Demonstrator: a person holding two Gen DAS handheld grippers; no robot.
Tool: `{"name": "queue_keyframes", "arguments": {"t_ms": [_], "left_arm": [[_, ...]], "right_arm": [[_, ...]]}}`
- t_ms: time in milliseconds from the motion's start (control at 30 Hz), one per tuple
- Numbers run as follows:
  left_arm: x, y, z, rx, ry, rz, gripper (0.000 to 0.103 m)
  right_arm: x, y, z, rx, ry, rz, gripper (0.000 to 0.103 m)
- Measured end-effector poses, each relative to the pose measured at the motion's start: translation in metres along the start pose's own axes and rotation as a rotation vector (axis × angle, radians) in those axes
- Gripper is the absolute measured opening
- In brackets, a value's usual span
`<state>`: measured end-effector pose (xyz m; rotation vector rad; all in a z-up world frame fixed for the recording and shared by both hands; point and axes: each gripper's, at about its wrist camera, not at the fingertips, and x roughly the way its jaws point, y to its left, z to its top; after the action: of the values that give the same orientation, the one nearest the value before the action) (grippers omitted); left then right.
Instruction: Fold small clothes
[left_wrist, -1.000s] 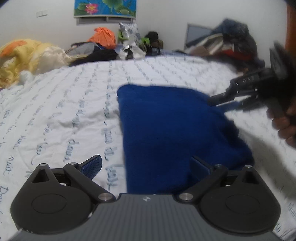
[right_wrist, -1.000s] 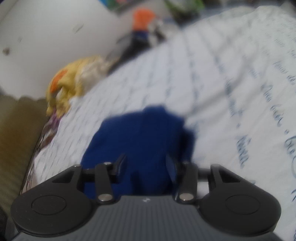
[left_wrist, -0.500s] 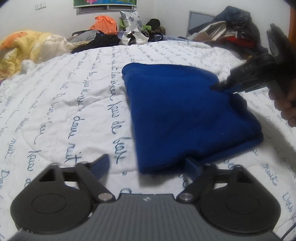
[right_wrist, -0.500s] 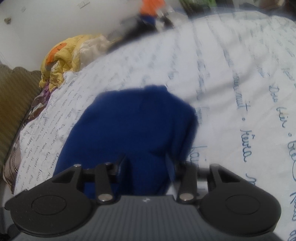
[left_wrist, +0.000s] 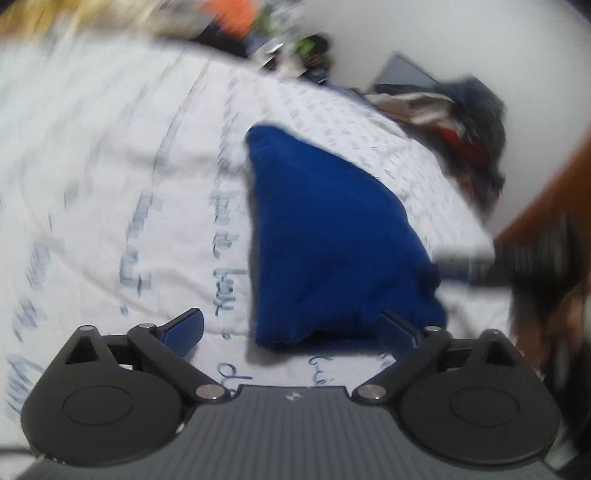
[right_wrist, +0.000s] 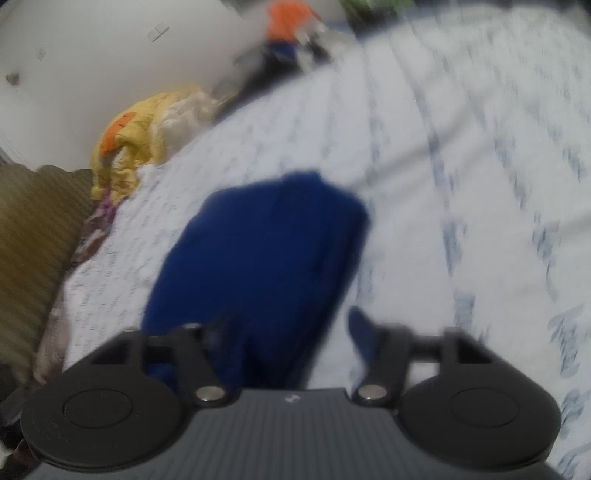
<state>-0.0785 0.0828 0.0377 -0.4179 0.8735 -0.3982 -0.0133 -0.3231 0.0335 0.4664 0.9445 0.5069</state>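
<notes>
Across frame center I see the folded blue garment (left_wrist: 332, 251) lying on the white script-print bedsheet (left_wrist: 110, 184). Clutter pile (left_wrist: 461, 122) upper right, yellow bedding (right_wrist: 147, 125) upper left. My left gripper (left_wrist: 291, 328) and right gripper (right_wrist: 291, 332) have just been opening, gripping nothing.

Blue cursive script printed in rows across white bedsheet (left_wrist: 110, 184); blurred, not one word legible.

Black left gripper (left_wrist: 291, 328), blue pads, silver screws.
</notes>
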Motion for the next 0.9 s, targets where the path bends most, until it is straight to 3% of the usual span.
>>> {"name": "queue_keyframes", "arguments": {"t_ms": [33, 100, 133, 167, 200, 233, 333, 367, 433, 500, 533, 600, 633, 667, 700, 733, 800, 900], "left_arm": [[0.008, 0.005, 0.004, -0.051, 0.023, -0.021, 0.089], [0.018, 0.002, 0.013, -0.07, 0.025, -0.025, 0.088], [0.024, -0.003, 0.017, -0.071, 0.048, -0.027, 0.082], [0.03, -0.008, 0.02, -0.065, 0.08, -0.032, 0.051], [0.039, -0.014, 0.022, -0.047, 0.128, -0.012, 0.025], [0.043, -0.019, 0.022, -0.019, 0.142, 0.041, 0.016], [0.037, -0.031, 0.018, 0.118, 0.157, 0.094, 0.018], [0.036, -0.032, 0.013, 0.165, 0.148, 0.106, 0.023], [0.034, -0.032, 0.007, 0.225, 0.116, 0.107, 0.027], [0.027, -0.033, 0.009, 0.231, 0.085, 0.134, 0.046], [0.018, -0.037, 0.011, 0.258, 0.036, 0.161, 0.057], [0.004, -0.051, 0.017, 0.341, -0.076, 0.177, 0.071], [0.003, -0.058, 0.024, 0.377, -0.118, 0.179, 0.086], [0.007, -0.065, 0.033, 0.401, -0.145, 0.186, 0.099], [0.016, -0.069, 0.045, 0.413, -0.161, 0.187, 0.101], [0.029, -0.07, 0.059, 0.41, -0.168, 0.186, 0.101], [0.063, -0.063, 0.094, 0.346, -0.131, 0.225, 0.097], [0.116, -0.037, 0.141, 0.187, -0.035, 0.255, 0.089]], "right_arm": [[0.005, 0.002, -0.007, 0.0, 0.049, 0.002, 0.071], [0.009, 0.014, -0.019, -0.066, 0.072, 0.002, 0.07], [0.01, 0.019, -0.022, -0.092, 0.074, -0.007, 0.068], [0.012, 0.024, -0.023, -0.115, 0.084, -0.019, 0.034], [0.017, 0.026, -0.024, -0.138, 0.122, -0.034, 0.01], [0.017, 0.029, -0.027, -0.195, 0.116, -0.04, 0.01], [0.008, 0.044, -0.032, -0.381, 0.144, -0.126, 0.01], [0.006, 0.047, -0.036, -0.435, 0.136, -0.152, 0.01], [0.005, 0.043, -0.04, -0.453, 0.11, -0.128, 0.011], [0.003, 0.036, -0.033, -0.406, 0.111, -0.095, 0.017], [-0.001, 0.031, -0.027, -0.369, 0.109, -0.089, 0.026], [-0.017, 0.025, -0.007, -0.309, 0.004, -0.09, 0.037], [-0.024, 0.02, 0.006, -0.269, -0.076, -0.08, 0.058], [-0.027, 0.013, 0.022, -0.207, -0.147, -0.073, 0.087], [-0.021, 0.004, 0.039, -0.141, -0.178, -0.059, 0.098], [-0.01, -0.007, 0.056, -0.079, -0.175, -0.05, 0.1], [0.021, -0.026, 0.084, 0.057, -0.122, -0.072, 0.1], [0.059, -0.029, 0.102, 0.073, -0.094, -0.042, 0.095]]}}
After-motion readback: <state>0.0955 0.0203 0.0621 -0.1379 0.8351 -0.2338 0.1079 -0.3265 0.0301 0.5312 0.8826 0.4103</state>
